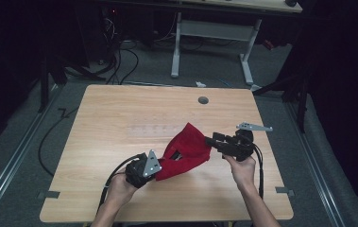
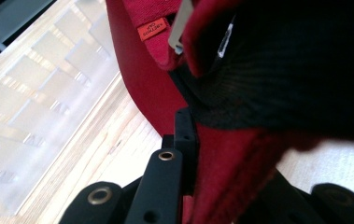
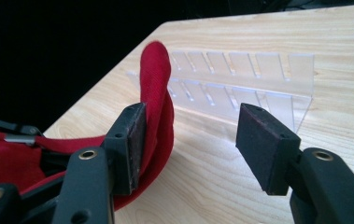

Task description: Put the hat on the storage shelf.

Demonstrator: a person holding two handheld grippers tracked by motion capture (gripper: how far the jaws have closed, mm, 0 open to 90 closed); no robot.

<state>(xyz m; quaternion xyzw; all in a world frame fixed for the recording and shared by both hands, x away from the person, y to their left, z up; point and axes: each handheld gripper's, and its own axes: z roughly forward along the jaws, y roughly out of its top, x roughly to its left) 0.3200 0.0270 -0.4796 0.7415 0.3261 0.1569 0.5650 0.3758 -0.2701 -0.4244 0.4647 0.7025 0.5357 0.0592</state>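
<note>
High view: a light wooden table (image 1: pixel 120 113) fills the centre of the frame. A red cap (image 1: pixel 186 151) lies right of centre in the lower half, between the two grippers. The left gripper (image 1: pixel 157 169), at lower centre-left, meets the cap's lower left edge. The right gripper (image 1: pixel 210 141), at centre-right, reaches the cap's right side. A round hole (image 1: pixel 203 100) sits in the table top, upper centre.

Left gripper view: the left gripper (image 2: pixel 191 154) is clamped on the cap's red fabric (image 2: pixel 230 177), which runs between its jaws at lower centre. The cap's black lining (image 2: pixel 296 79) fills the upper right. An orange label (image 2: pixel 152 29) at top centre carries writing too small and inverted to read. A white tag (image 2: pixel 179 28) hangs beside it.

Right gripper view: the right gripper (image 3: pixel 191 144) has its jaws standing wide apart. The cap's red brim (image 3: pixel 156 88) rests against the inner face of the jaw at lower left; the other jaw is clear of it. A clear plastic slotted tray (image 3: pixel 244 79) lies on the table at upper centre, behind the cap.
</note>
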